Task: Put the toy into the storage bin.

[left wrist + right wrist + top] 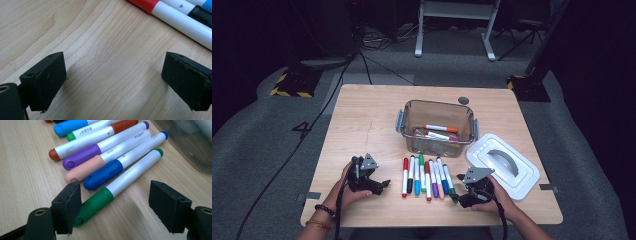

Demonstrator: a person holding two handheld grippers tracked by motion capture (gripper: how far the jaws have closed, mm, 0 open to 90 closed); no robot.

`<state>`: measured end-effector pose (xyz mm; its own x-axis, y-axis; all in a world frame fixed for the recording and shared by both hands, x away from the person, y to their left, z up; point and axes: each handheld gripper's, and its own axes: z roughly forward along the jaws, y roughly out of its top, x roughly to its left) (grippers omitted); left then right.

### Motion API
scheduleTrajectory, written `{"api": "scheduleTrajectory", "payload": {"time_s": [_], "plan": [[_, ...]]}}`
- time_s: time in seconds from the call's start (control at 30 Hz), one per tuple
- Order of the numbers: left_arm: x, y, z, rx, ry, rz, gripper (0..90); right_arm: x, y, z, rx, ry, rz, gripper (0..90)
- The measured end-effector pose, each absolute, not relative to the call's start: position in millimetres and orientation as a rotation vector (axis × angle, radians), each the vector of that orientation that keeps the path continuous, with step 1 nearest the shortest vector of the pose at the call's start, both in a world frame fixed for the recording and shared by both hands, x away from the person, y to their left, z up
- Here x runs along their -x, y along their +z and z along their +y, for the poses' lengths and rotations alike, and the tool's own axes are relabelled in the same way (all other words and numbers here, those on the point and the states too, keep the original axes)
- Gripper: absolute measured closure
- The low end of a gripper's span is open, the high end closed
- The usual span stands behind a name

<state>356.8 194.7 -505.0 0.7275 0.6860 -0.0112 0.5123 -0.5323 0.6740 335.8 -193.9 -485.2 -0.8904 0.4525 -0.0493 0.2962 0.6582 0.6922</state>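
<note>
A: Green cap (96, 203) nearest, then blue (103, 175), peach (83, 170), purple (82, 156), all on white barrels!

B: Pale wood-grain worktop (362, 115), white lid (504, 165), black claws (115, 207).

I count eight markers (427, 175) in the lower-centre row, one bin (436, 128), one lid (502, 165), two grippers.

Your left gripper (384, 184) lay low, its jaws spread wide with nothing between them. Your right gripper (455, 197) matched it, jaws parted, with each hand (346, 192) wrapped around its tool from behind.
</note>
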Motion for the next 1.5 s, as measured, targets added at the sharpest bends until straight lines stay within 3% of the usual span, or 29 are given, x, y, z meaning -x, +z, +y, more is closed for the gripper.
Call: {"api": "scheduleTrajectory", "payload": {"time_s": [0.13,0.67,1.5], "plan": [[-357,-505,195,-2.256,0.335,0.901,6.2,-339,-489,-196,-0.614,1.016,2.649,30.8],[-357,-505,195,-2.256,0.335,0.901,6.2,-358,-491,-231,-0.890,1.001,2.551,73.8],[-357,-505,195,-2.255,0.335,0.902,6.2,-362,-485,-234,-0.810,1.019,2.586,75.7]]}}
